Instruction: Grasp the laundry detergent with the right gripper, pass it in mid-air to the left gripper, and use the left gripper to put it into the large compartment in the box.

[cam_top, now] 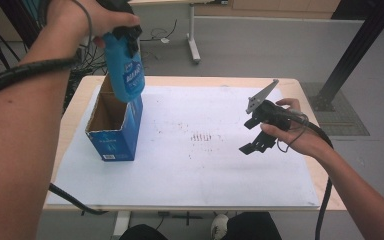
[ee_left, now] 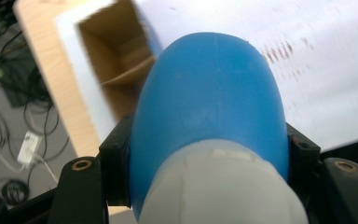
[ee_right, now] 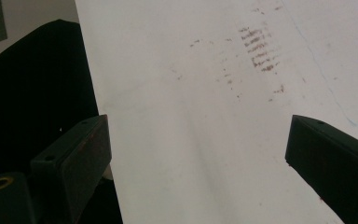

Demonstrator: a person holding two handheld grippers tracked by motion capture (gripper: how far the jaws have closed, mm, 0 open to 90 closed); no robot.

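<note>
The left gripper (cam_top: 125, 37) holds a blue bottle (cam_top: 126, 75) up in the air, base downward, over the open top of a blue cardboard box (cam_top: 114, 131) that stands at the left of the tabletop (cam_top: 300, 86); its jaws pinch the bottle near the pale cap (ee_left: 223, 186), as the left gripper view shows; the bottle's base hangs just at the box's mouth, not yet seated inside; the bottle looks like smooth rigid plastic, probably light to moderate in weight and somewhat slippery, so a hold at the narrow shoulder below the cap seems the surest place, since the wide rounded body would slide between flat pads; the box looks thin-walled and light, liable to shift or tip if the bottle knocks its rim; a cardboard divider shows inside it, and otherwise the visible part looks empty; the right gripper (cam_top: 256, 135) hovers over the white sheet (cam_top: 205, 175) at the right, its jaws spread wide and holding nothing.
</note>
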